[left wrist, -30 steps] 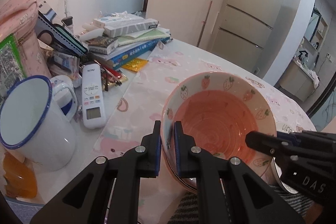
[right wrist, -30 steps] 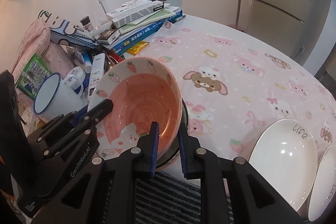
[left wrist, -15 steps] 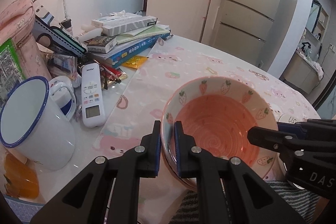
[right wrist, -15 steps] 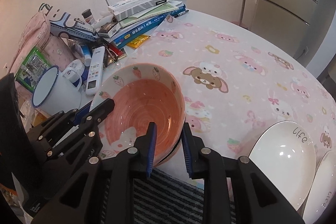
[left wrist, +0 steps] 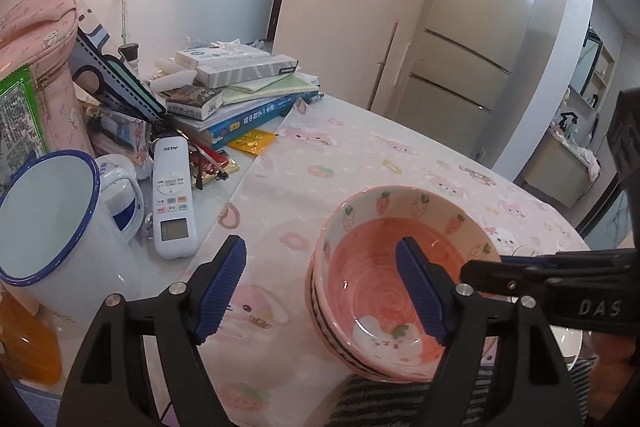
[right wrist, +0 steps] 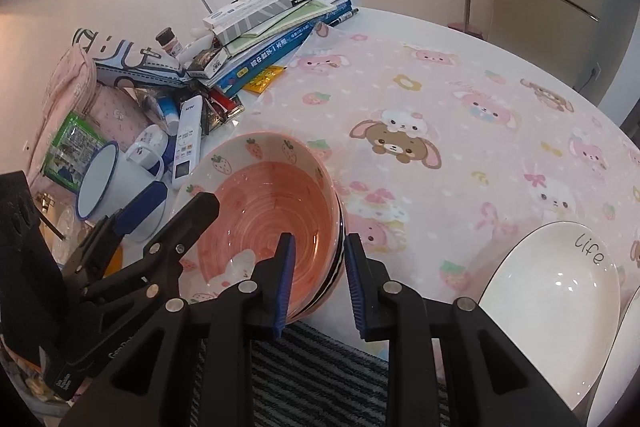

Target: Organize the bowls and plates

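A pink strawberry bowl (left wrist: 384, 287) sits as the top of a small stack of bowls (right wrist: 280, 219) on the pink tablecloth, near the table's front edge. My left gripper (left wrist: 320, 287) is opening wide. The bowl's left rim stands between its blue pads (left wrist: 222, 283), and neither pad touches it. In the right wrist view my right gripper (right wrist: 319, 279) straddles the bowl's near right rim, slightly parted, with a gap on both sides. A white plate marked "life" (right wrist: 552, 287) lies to the right, and a second plate (right wrist: 626, 347) shows at the frame edge.
A white enamel mug with a blue rim (left wrist: 52, 227), a remote control (left wrist: 172, 203), a stack of books and boxes (left wrist: 240, 95) and pink bags (left wrist: 36, 67) crowd the table's left side. Grey striped fabric (right wrist: 312, 367) lies at the front edge.
The strawberry bowl has come down onto the stack. My left gripper has let go of its rim and sprung wide. The right jaws have parted a little.
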A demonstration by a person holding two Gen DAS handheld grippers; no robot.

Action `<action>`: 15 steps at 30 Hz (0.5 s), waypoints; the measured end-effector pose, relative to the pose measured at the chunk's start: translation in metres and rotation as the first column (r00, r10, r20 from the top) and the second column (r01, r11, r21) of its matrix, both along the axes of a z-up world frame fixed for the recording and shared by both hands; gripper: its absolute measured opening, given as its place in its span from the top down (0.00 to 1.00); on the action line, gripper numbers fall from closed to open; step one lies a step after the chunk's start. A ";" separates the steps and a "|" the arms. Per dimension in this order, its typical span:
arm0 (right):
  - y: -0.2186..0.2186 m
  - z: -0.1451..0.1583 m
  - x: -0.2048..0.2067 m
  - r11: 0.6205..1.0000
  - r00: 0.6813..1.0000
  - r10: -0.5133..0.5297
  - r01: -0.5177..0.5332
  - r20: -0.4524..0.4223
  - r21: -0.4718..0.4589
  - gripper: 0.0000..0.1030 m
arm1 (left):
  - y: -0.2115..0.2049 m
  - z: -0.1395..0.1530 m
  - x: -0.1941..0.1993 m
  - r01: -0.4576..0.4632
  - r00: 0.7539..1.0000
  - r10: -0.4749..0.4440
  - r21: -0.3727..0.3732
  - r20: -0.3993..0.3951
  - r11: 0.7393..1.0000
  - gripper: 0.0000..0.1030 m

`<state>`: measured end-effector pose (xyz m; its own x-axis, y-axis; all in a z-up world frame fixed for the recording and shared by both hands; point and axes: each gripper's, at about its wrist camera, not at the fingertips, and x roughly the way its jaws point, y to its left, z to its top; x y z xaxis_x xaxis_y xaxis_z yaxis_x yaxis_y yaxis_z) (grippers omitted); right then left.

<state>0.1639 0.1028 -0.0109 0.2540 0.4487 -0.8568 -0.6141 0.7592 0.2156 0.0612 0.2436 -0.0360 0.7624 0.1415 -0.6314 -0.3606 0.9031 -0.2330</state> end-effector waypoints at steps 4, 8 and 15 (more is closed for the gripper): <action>-0.006 0.008 -0.005 0.999 0.998 -0.052 0.052 0.030 -0.007 0.74 | 0.001 -0.003 0.000 0.006 1.000 -0.006 -0.019 -0.006 1.000 0.26; -0.019 0.026 -0.013 0.998 0.997 -0.052 0.050 0.056 0.026 0.74 | -0.010 0.011 -0.010 0.033 0.998 -0.032 -0.016 0.050 0.999 0.26; -0.080 0.076 -0.028 0.986 0.977 -0.143 0.128 0.156 0.103 0.74 | -0.055 0.065 -0.024 0.082 0.989 -0.096 0.125 0.111 0.989 0.26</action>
<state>0.1358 0.0230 0.0656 0.4504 0.4753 -0.7558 -0.5394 0.8194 0.1939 0.0376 0.1888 0.0294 0.8423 0.1392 -0.5207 -0.2547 0.9542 -0.1570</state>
